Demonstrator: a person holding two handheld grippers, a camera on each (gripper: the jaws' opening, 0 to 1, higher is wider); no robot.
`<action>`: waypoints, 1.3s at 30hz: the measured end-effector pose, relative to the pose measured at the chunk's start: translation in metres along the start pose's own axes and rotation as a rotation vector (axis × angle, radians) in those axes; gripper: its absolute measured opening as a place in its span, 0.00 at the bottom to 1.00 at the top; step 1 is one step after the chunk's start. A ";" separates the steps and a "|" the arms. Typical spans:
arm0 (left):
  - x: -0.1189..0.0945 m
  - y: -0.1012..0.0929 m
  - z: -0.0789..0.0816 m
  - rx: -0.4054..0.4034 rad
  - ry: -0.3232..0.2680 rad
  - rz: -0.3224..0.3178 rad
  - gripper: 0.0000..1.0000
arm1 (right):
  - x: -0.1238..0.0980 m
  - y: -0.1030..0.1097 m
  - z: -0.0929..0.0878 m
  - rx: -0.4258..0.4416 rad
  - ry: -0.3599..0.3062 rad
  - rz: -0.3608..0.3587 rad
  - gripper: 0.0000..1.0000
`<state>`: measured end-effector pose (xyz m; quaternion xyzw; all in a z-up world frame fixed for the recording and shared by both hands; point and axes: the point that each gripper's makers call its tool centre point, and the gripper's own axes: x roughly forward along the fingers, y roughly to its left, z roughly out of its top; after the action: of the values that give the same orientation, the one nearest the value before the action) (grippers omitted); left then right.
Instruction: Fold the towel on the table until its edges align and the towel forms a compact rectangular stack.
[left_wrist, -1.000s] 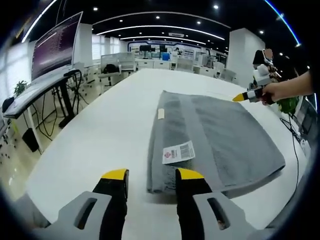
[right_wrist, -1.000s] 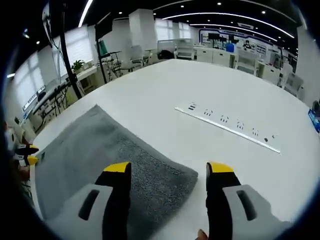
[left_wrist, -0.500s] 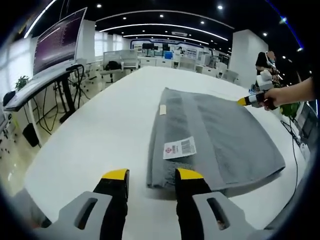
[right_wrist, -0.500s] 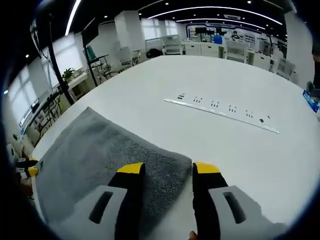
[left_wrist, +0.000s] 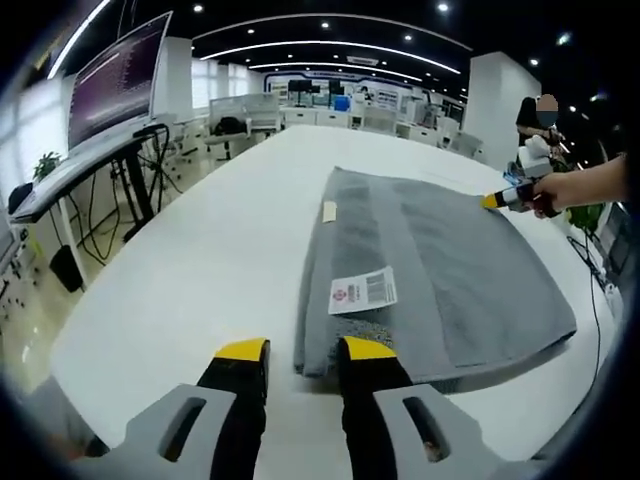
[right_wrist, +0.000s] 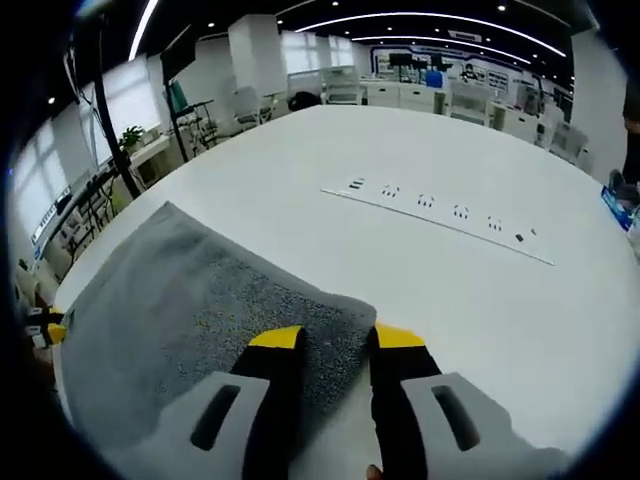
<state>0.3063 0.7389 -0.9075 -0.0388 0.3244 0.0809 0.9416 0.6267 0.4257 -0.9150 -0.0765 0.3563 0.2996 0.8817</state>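
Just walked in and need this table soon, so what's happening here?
A person is folding a grey towel on the white table with two handheld grippers. The left gripper has its jaws nearly together at one towel corner near the paper tag; the right gripper is the same at another corner. The towel lies flat, already folded once. A power strip lies beyond it.

right hand-held gripper (right_wrist: 335, 338) pinching grey towel (right_wrist: 190, 310) corner, white table (right_wrist: 480, 290).

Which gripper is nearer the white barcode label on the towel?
Left. The left gripper sits at the towel's near corner, just below the barcode label; the right gripper is at the far corner.
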 end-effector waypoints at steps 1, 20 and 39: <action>0.000 -0.001 0.000 0.005 -0.001 -0.002 0.23 | 0.000 -0.001 0.000 -0.007 -0.001 -0.001 0.24; 0.005 -0.008 -0.002 0.063 0.019 -0.077 0.10 | 0.004 0.013 0.002 -0.253 -0.004 0.041 0.05; 0.005 -0.086 -0.001 0.261 0.051 -0.268 0.09 | -0.025 -0.036 -0.013 -0.203 0.003 -0.021 0.05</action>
<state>0.3247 0.6544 -0.9092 0.0390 0.3477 -0.0890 0.9326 0.6259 0.3803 -0.9108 -0.1698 0.3247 0.3248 0.8719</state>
